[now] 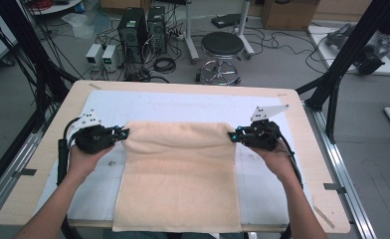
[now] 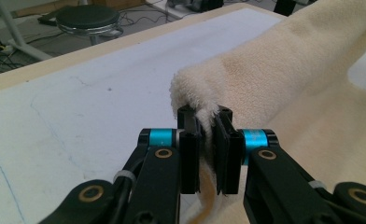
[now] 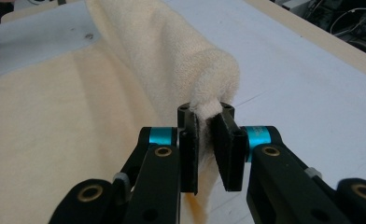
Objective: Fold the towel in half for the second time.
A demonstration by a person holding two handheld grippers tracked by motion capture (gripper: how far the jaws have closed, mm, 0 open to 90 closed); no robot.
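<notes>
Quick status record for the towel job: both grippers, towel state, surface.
left gripper: shut on the towel's far left corner
right gripper: shut on the far right corner
towel: cream, far edge lifted and curled over between the grippers, the rest flat, near end hanging over the table edge
sheet: white, lies under the towel
table: wooden, bears the sheet
stool: on the floor beyond the table

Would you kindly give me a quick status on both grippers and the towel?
Left gripper shut on towel corner. Right gripper shut on the opposite corner. Far edge lifted, near part flat on the table. Nothing in the way.
</notes>
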